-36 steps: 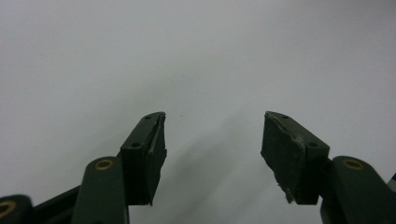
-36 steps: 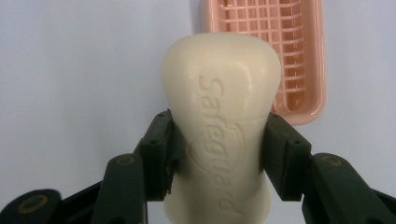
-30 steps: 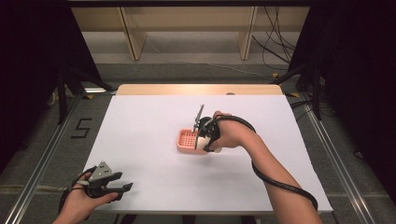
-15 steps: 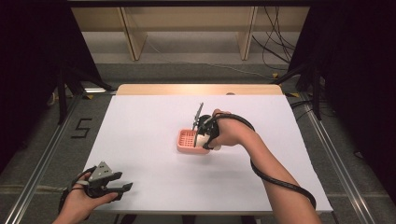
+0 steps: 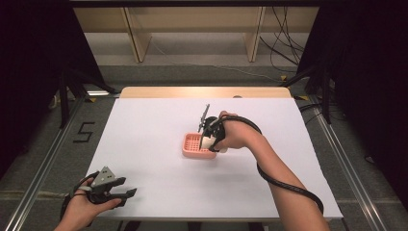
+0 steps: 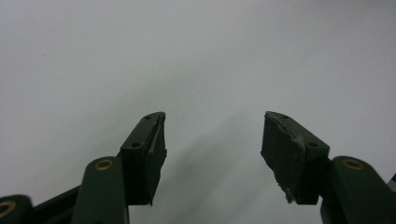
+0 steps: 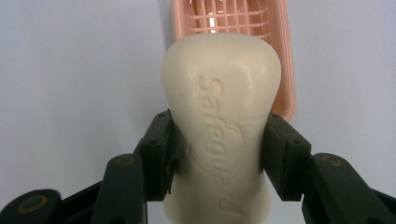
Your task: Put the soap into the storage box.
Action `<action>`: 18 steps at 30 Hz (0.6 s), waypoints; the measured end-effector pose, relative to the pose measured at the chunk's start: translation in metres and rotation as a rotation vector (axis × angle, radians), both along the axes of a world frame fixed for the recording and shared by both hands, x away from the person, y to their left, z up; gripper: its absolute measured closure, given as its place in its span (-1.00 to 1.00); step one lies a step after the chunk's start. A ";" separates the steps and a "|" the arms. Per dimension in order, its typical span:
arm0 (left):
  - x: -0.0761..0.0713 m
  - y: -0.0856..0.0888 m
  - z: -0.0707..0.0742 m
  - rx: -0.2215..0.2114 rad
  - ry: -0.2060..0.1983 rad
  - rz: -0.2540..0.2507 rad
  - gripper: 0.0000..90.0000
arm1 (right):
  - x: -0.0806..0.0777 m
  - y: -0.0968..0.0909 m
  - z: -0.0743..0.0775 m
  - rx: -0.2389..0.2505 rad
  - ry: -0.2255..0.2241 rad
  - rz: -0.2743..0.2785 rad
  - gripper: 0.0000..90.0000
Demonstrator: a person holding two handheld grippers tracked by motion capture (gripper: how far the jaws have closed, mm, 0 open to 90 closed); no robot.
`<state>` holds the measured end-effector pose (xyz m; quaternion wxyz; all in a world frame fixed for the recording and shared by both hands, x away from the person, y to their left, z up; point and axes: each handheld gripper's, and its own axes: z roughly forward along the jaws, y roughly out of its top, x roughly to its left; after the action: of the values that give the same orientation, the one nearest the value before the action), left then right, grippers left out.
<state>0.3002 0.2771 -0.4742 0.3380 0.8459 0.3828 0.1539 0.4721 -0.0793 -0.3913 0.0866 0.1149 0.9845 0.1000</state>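
A cream soap bar (image 7: 223,126) with raised lettering sits between the jaws of my right gripper (image 7: 218,154), whose pads press on its narrow waist. It hangs over the near end of a pink slotted soap dish (image 7: 280,60). From above, the right gripper (image 5: 210,140) and the white soap bar (image 5: 207,143) are at the right end of the pink dish (image 5: 193,146), mid-table. My left gripper (image 5: 129,193) rests near the table's front left edge, held level. Its jaws (image 6: 212,140) stand wide apart over bare white surface with nothing between them.
The white table top (image 5: 159,125) has a wooden strip along its far edge (image 5: 202,92). A black cable (image 5: 288,185) trails along the right forearm. Metal rails (image 5: 43,163) flank the table, and wooden shelving legs (image 5: 137,41) stand behind it.
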 end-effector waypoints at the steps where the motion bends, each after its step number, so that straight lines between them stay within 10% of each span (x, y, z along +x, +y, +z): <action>1: 0.000 0.000 0.000 -0.001 0.000 0.000 -0.13 | 0.000 0.000 0.000 -0.002 0.001 -0.004 0.12; 18: 0.000 0.000 0.000 -0.003 -0.001 0.001 -0.13 | 0.008 0.004 -0.002 -0.007 -0.013 -0.016 0.12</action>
<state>0.3002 0.2771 -0.4741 0.3395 0.8452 0.3831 0.1538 0.4806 -0.0750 -0.3937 0.0942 0.1220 0.9833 0.0965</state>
